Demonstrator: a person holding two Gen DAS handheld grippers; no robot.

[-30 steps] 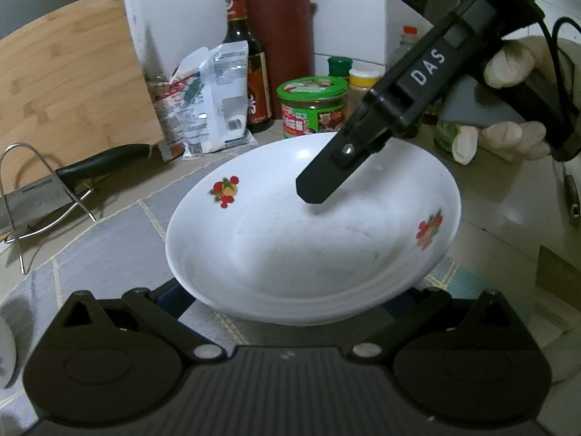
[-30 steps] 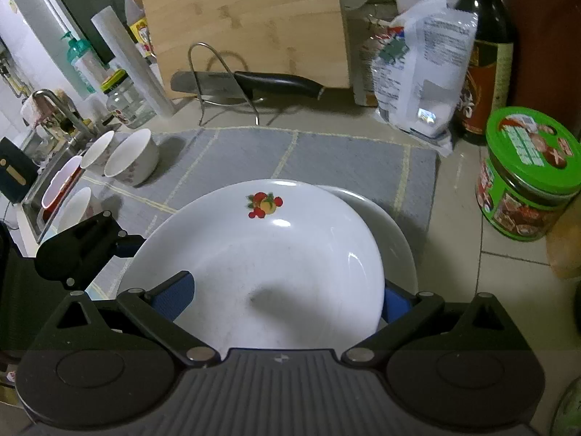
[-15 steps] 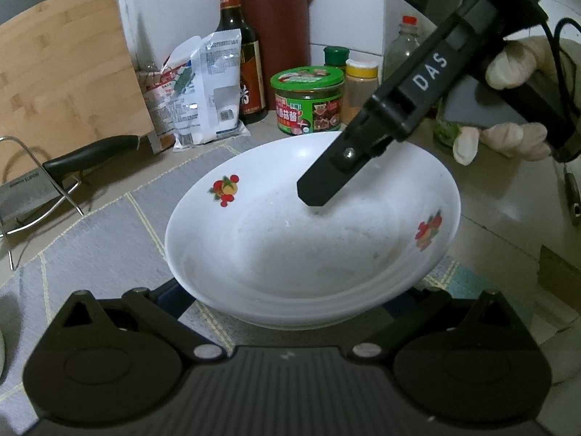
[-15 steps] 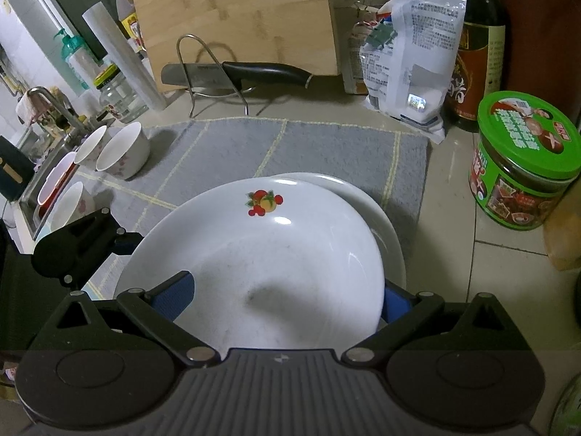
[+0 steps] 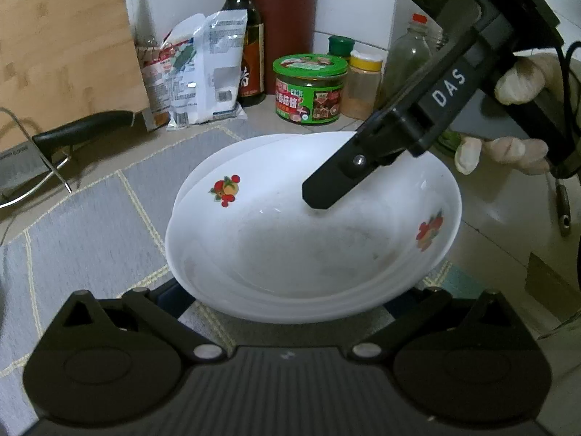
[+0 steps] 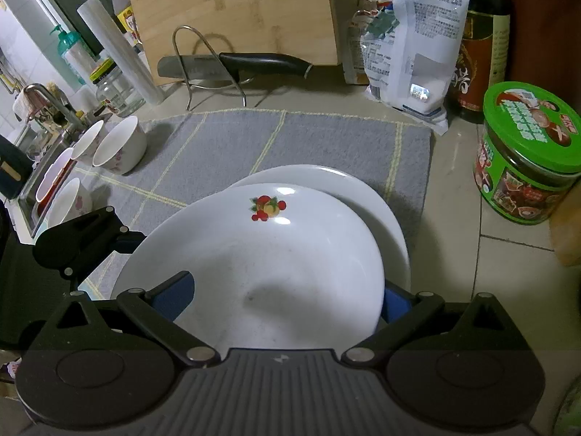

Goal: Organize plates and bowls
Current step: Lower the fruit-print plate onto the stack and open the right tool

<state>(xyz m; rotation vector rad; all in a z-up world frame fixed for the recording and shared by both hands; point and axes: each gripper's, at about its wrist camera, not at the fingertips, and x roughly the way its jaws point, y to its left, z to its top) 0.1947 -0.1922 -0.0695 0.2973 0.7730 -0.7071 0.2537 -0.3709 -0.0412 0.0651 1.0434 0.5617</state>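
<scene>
Right tool [image 6: 287,290]: held by a gloved hand [image 5: 508,116], angled steeply down from the upper right in the left wrist view; one blue pad is seen inside the fruit-patterned plate [image 6: 254,272] and one outside its rim, so the rim is pinched.

Left tool [image 5: 297,290]: fingers spread to either side of the plate's near rim; a grip cannot be told.

Fruit-patterned plate: round, tilted, set partly over a plain white plate [image 6: 363,196] on the grey mat [image 6: 290,138].

Change noted: half a second before, less of the plain plate was exposed; the upper plate is now seen lower and offset from it.

Small bowls [image 6: 120,149]: grouped at the mat's left edge on the worktop [image 6: 454,200].
</scene>
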